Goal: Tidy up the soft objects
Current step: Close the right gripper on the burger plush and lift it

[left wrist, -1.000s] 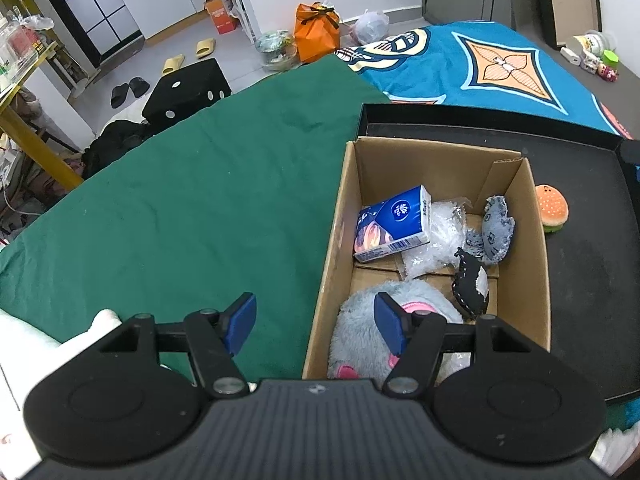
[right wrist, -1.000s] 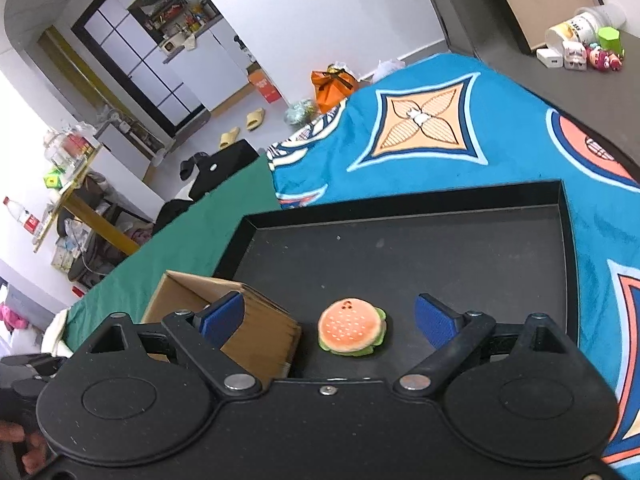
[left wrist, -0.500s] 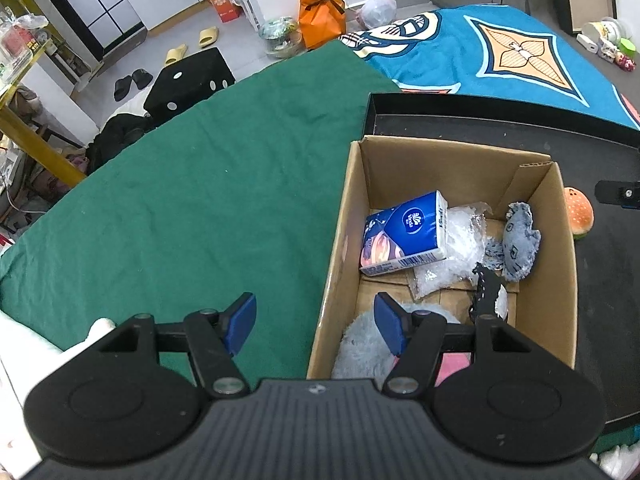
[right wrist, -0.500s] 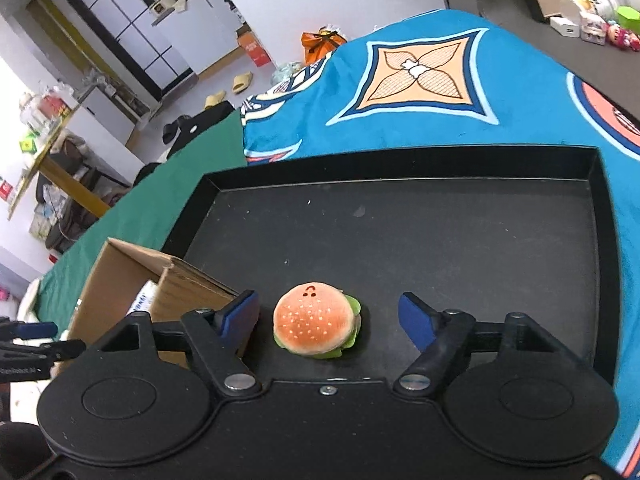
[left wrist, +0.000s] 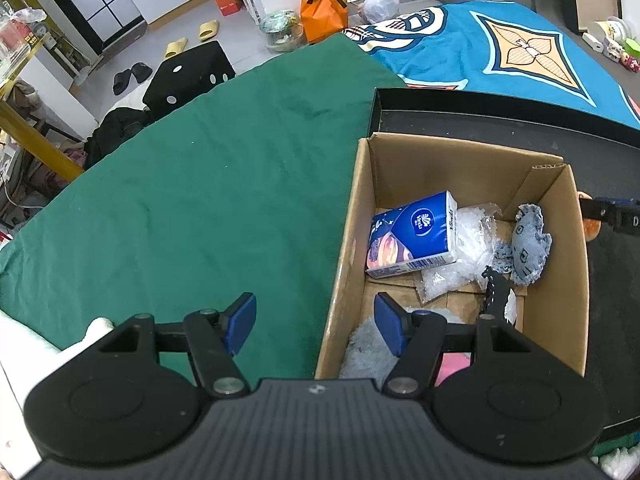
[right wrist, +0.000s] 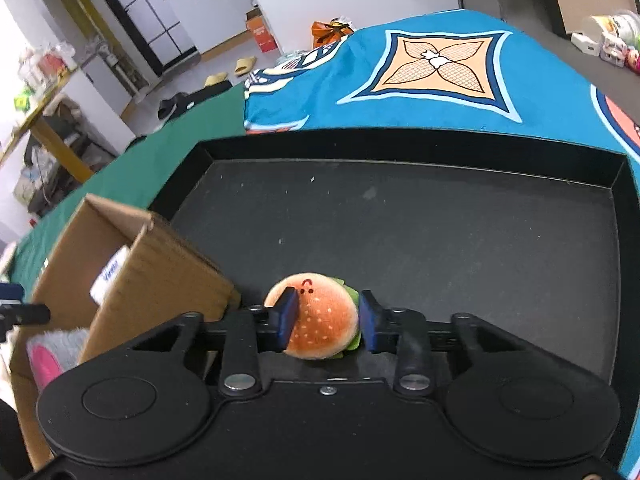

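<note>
The burger plush sits between my right gripper fingers, which are closing with both blue pads already pressing its bun sides; it looks light and squashy, so I judge a hold across the widest part of the bun is right and it should give without slipping. It rests on the black tray, with the cardboard box at about nine o'clock from it. My left gripper hangs half open and empty astride the box's near-left wall.
</note>
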{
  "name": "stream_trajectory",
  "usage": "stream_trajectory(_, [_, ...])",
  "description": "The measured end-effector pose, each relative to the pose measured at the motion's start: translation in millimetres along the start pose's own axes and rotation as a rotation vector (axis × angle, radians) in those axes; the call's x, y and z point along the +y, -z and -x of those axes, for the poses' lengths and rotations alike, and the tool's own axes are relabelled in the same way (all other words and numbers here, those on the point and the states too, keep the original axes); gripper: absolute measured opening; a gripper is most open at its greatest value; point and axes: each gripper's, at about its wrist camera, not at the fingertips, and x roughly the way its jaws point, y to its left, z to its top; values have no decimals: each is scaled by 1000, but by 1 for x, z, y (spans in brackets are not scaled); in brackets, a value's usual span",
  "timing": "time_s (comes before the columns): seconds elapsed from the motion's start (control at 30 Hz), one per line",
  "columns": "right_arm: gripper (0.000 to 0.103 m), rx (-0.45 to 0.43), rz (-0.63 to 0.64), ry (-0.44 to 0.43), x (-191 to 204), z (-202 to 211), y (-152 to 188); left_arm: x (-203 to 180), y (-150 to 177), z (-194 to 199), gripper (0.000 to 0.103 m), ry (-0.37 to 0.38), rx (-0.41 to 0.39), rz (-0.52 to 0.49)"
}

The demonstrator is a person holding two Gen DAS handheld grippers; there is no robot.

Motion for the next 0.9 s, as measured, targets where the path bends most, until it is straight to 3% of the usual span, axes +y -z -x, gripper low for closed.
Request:
stream_trajectory(0.17, [19,13,-23,26,-3,10,7,-1,10,4,64,5,-3,6])
stream_trajectory(0.33, [19,33,-94,47,-11,21,17,0,23,8,64,3,-9,-2])
stream_trajectory(0.57, [21,64,-270,-1,-38,33,28,4,33,19,64,-6,-32,12])
stream_trajectory(0.67, [30,77,-340,-32,-46,38,30,4,37,25,64,-14,-33,2])
stream_trajectory(0.73, [44,78,-359,-47,-49,41,31,2,39,29,64,-20,-34,-22])
stream_trajectory(0.77, [53,70,-350,-48,-48,43,31,2,41,30,64,-27,-34,-29])
stream_trajectory(0.9, [69,30,-225,2,-29,45,25,3,43,34,64,-27,-37,-19])
